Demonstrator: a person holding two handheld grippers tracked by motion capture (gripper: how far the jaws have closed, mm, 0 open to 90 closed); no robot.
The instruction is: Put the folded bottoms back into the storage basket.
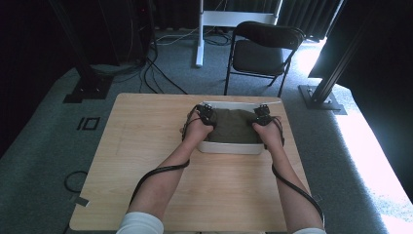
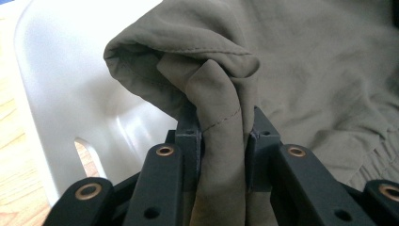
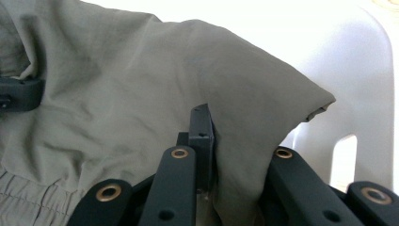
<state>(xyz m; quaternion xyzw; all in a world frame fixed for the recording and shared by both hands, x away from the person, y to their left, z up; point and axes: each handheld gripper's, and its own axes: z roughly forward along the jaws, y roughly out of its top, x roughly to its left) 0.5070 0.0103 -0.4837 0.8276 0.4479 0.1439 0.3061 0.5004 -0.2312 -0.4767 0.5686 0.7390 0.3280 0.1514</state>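
Left gripper [image 2: 221, 141]: jaws pinching a bunched fold of the olive-green garment [image 2: 306, 70]. In the left gripper view the fold stands up between the two pads, a stitched seam crossing it, and the cloth bulges over the jaw tips toward the white wall of the basin [image 2: 56, 94]. A handle slot is cut in that wall low at the left, with wood grain showing through it. The frames show cloth between the pads and pressed by both.

Right gripper [image 3: 226, 141]: jaws likewise closed on the garment [image 3: 141, 70]. In the right gripper view one pad is visible; the cloth drapes over the other side and hides it. A folded corner of fabric points toward the basin wall [image 3: 367, 70], which has its own handle slot at the lower right. The other gripper's dark tip shows at the left edge, on the cloth.

High view: the left gripper [image 1: 204, 115] and right gripper [image 1: 263, 115] sit at the left and right ends of the garment [image 1: 234, 126], which lies inside the white basin [image 1: 229, 147]. The basin rests on the far half of the wooden table [image 1: 146, 161], near its middle. Both forearms reach in from the bottom edge, cables trailing along them. Beyond the table, on grey carpet, stands a black folding chair [image 1: 260, 51].
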